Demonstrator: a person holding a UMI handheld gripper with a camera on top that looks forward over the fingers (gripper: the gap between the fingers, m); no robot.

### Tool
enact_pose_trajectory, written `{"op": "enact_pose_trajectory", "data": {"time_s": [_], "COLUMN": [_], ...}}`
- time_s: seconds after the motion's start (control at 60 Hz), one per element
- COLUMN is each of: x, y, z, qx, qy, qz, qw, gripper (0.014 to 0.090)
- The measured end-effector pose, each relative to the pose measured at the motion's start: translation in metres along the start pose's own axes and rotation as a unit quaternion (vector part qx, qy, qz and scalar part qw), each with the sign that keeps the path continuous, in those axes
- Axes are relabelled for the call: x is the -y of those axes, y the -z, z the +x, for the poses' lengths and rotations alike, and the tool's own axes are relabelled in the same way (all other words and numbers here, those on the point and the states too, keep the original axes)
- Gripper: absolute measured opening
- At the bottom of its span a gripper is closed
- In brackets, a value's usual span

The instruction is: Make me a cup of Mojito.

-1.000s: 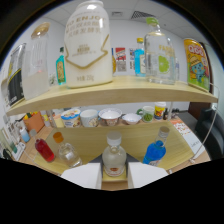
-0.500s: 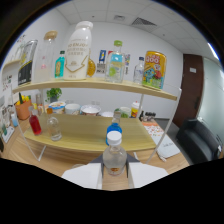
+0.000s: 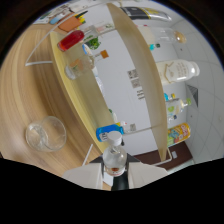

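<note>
Gripper view, whole scene rolled roughly a quarter turn, so shelves run up-down.

Gripper (image 3: 114, 172): both pale fingers (image 3: 82, 176) press the sides of a small clear bottle (image 3: 114, 159) w/ white cap; grasping it, bottle held in the air, cap pointing away from the cam. Some brownish stuff shows low in the bottle, can't tell what.

Wooden bench (image 3: 30, 95): clear empty glass (image 3: 45, 134) sits on it, off to one side of the held bottle, apart from the fingers and near the lower shelf's edge. Thin white frame legs of the rack rest on the bench surface.

Lower shelf (image 3: 87, 100): bottle w/ red liquid (image 3: 71, 40) near its far end, clear glass bottle (image 3: 79, 66) just beside that, orange item (image 3: 70, 22) further out by the end. Blue-capped bottle (image 3: 107, 132) at the near end, just beyond the held bottle's cap.

Upper shelf (image 3: 135, 65): big white jug (image 3: 175, 71) mid-shelf, yellow printed can (image 3: 177, 134) near the near end, small bottles between them, too small to read. Wine-type glass (image 3: 175, 36) toward the far end.

White wall (image 3: 122, 75) behind the shelves, a few small labels on it.
</note>
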Motion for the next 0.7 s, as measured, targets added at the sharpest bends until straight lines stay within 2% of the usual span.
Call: {"op": "enact_pose_trajectory", "data": {"time_s": [0.133, 0.367, 0.533, 0.7], "x": [0.018, 0.04, 0.044, 0.042], "y": [-0.003, -0.003, -0.005, -0.005], "z": [0.005, -0.005, -0.015, -0.014], "qx": [-0.033, -0.067, -0.065, -0.054], "qy": [0.179, 0.428, 0.479, 0.44], "qz": [0.021, 0.045, 0.054, 0.066], "qw": [0.983, 0.9, 0.874, 0.894], "gripper": [0.0339, 0.034, 0.0339, 0.0341]}}
